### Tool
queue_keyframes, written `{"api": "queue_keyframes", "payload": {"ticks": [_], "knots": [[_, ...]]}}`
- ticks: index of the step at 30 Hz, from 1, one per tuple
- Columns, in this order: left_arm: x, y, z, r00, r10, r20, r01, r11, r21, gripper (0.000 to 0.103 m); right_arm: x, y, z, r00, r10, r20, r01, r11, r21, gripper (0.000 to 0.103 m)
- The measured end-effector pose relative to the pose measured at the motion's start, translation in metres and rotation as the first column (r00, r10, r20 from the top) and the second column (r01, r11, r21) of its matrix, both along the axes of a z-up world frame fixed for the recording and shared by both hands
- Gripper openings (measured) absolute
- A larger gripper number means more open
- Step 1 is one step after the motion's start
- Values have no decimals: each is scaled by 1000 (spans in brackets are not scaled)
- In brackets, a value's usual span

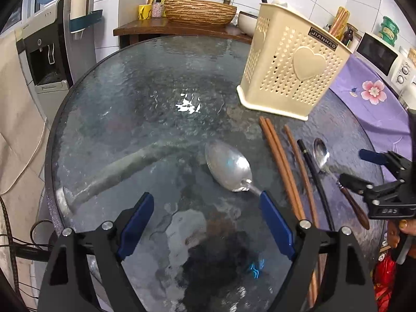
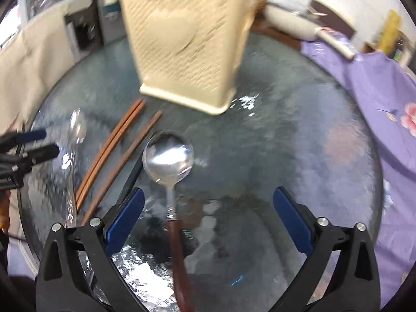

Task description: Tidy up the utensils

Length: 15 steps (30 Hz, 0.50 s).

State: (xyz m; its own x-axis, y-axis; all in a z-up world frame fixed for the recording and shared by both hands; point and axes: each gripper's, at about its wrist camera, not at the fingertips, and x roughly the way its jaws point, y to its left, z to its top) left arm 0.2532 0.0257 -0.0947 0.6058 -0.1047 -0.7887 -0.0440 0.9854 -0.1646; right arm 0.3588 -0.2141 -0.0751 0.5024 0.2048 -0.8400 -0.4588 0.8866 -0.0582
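Between the wide-open right hand-held gripper [image 2: 208, 221] pads, wooden-handled spoon [image 2: 170, 182] lies lengthwise, bowl toward basket [image 2: 187, 41].

- Left claw [image 1: 205, 223]: both blue pads spread wide, angled steeply down toward the tabletop [image 1: 130, 104], nothing pressed between them; the tip of its right-hand pad [image 1: 275, 226] lies just at the neck of a large metal spoon [image 1: 228, 166]
- Right claw [image 2: 208, 221]: jaws wide apart, tilted downward, pads clear of the wooden-handled spoon [image 2: 169, 158] lying between them; view blurred
- From the left wrist camera the right claw [image 1: 361, 166] shows at the right edge, with fingers [image 1: 405, 226] of the holding hand below it
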Motion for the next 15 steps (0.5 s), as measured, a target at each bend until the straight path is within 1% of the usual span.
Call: {"api": "queue_keyframes", "payload": {"ticks": [1,2,5,7,11,12,15], "knots": [[-2,0,0,1000,0,1,0,1000,6,81,5,5,-7,999,14,-39,-14,1000,-6,86],[-2,1,-1,1000,0,1,0,1000,11,81,7,8,-11,998,21,-62,-22,1000,-11,82],[-3,4,-1,1000,-4,-9,4,1000,21,81,14,16,-16,995,36,-91,-36,999,8,81],[-2,4,-1,1000,-7,-11,7,1000,26,81,18,21,-18,994,56,-96,-55,998,18,81],[0,0,-1,1000,-19,-13,19,1000,25,81,32,35,-18,993,54,-105,-52,998,22,80],[0,-2,-1,1000,-20,-12,20,999,25,81,35,39,-16,993,53,-104,-51,998,21,79],[-1,-4,0,1000,-19,-12,19,1000,25,81,38,46,-14,994,40,-99,-38,999,24,70]]}}
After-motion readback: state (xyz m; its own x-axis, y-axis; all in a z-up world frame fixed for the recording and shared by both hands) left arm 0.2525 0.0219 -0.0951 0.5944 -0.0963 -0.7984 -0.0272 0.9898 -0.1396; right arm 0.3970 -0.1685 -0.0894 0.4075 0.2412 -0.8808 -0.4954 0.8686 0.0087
